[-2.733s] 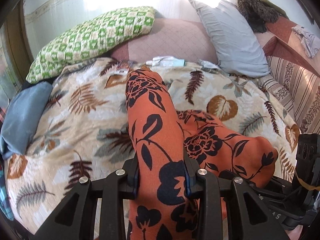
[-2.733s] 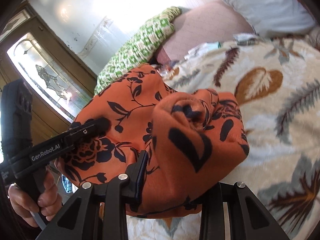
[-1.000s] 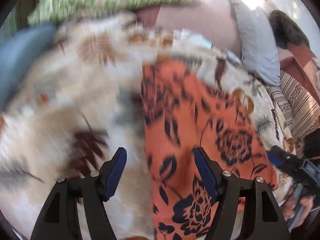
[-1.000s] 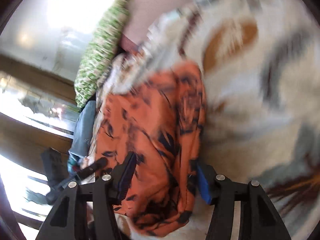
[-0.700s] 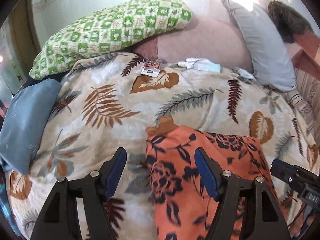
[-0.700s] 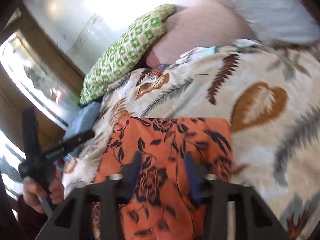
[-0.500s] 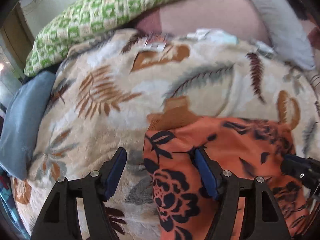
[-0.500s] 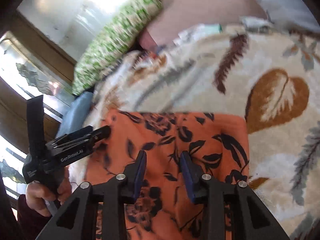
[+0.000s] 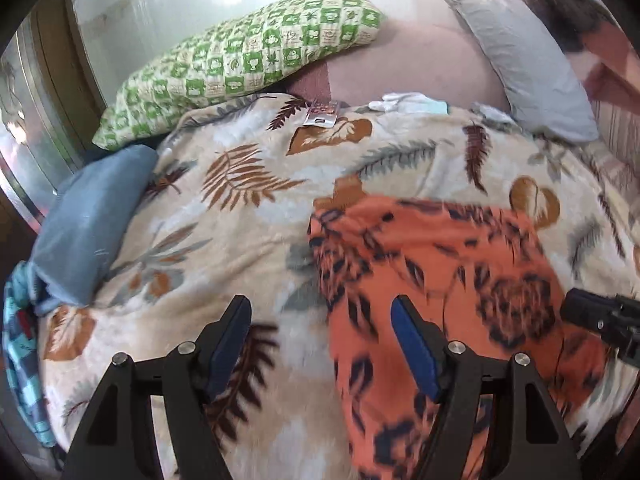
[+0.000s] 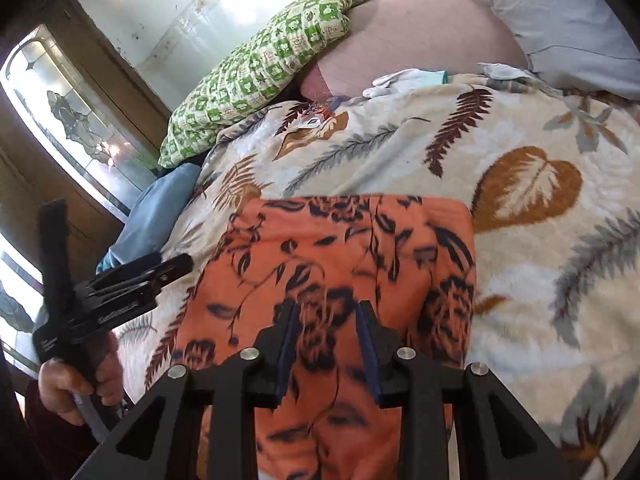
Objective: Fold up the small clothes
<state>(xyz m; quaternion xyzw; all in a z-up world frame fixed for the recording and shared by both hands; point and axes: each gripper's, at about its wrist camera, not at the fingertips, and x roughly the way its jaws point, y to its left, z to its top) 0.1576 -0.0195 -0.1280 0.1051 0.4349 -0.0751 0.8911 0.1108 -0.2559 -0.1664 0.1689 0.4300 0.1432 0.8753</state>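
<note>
Leaf-print blanket, flat orange floral garment

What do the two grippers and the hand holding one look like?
Both the left gripper and the right gripper are matte black, angular linkages with silver pivot screws and blue finger pads. The left body carries faint white lettering, unreadable. A bare hand grips its handle; dark red sleeve below.

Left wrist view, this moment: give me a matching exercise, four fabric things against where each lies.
Things:
1 orange floral garment
2 green checked pillow
3 blue folded cloth
4 grey pillow

Places:
a far right, leaning at the bed's head
b left edge of the leaf-print blanket
c spread flat on the blanket, near right
d far left, at the bed's head

Pairs: 1-c, 2-d, 3-b, 4-a
</note>
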